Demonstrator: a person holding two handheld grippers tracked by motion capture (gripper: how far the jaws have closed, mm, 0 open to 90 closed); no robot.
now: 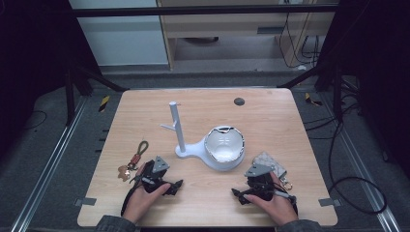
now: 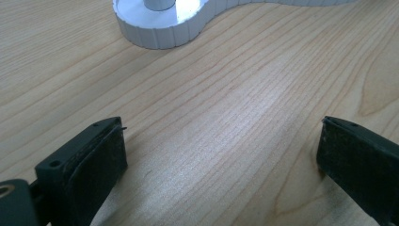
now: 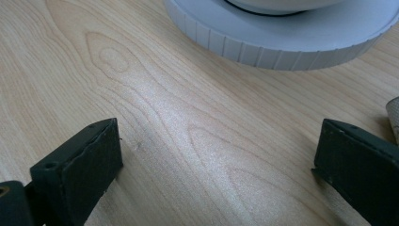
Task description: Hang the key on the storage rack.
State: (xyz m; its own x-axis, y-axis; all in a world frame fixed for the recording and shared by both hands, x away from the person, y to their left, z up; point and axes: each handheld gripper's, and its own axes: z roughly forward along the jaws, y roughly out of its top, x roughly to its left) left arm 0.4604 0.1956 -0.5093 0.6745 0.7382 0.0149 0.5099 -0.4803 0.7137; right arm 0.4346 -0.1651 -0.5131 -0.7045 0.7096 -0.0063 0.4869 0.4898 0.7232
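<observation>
A white stand (image 1: 186, 151) sits mid-table with an upright post (image 1: 175, 126) and a round white bowl (image 1: 223, 145) on its wider end. A keychain with an olive loop (image 1: 141, 147) and brown charms lies at the left. Near the front edge, beside the keychain, my left gripper (image 1: 162, 175) rests on the table. In the left gripper view this gripper (image 2: 221, 150) is open over bare wood and faces the stand's post base (image 2: 160, 28). My right gripper (image 1: 254, 182) rests front right. Its own view shows it (image 3: 216, 155) open and empty below the stand's round base (image 3: 282, 42).
A patterned pouch (image 1: 270, 162) with a key ring lies just right of the right gripper, and its edge (image 3: 394, 110) shows in the right gripper view. A dark round grommet (image 1: 239, 101) sits near the wooden table's (image 1: 270, 121) far edge. Black frame bars and cables surround the table.
</observation>
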